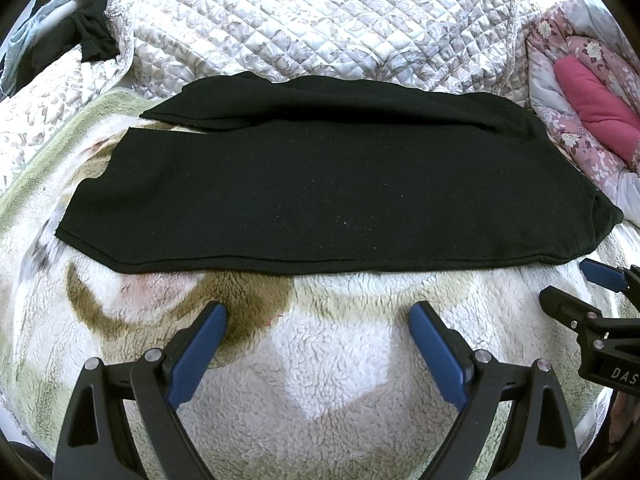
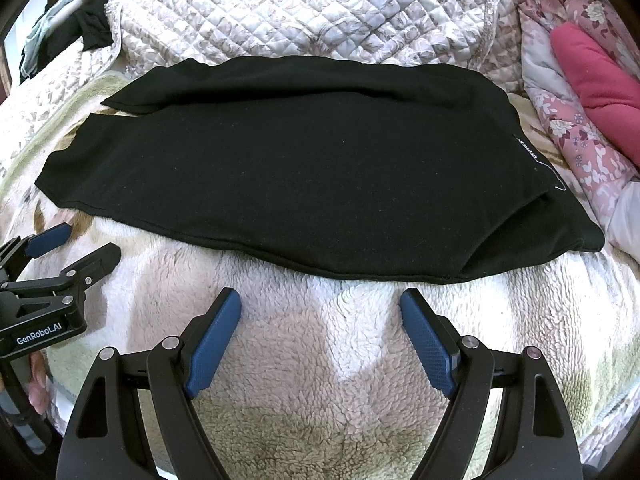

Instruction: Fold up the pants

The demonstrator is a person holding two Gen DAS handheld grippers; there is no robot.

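Note:
Black pants (image 1: pixel 320 184) lie flat across a fleece blanket, one leg laid over the other, leg ends to the left and waist with a small label (image 2: pixel 528 148) to the right. They also show in the right wrist view (image 2: pixel 300 168). My left gripper (image 1: pixel 318 312) is open and empty, just in front of the pants' near edge. My right gripper (image 2: pixel 320 300) is open and empty, also just in front of that edge. The right gripper appears at the right of the left wrist view (image 1: pixel 580 284); the left gripper appears at the left of the right wrist view (image 2: pixel 80 244).
The white and tan fleece blanket (image 1: pixel 320 360) covers the bed. A quilted floral bedspread (image 1: pixel 320 20) lies behind the pants. Pink floral bedding and a pink cushion (image 1: pixel 596 104) sit at the right. Dark clothes (image 1: pixel 92 36) hang at the far left.

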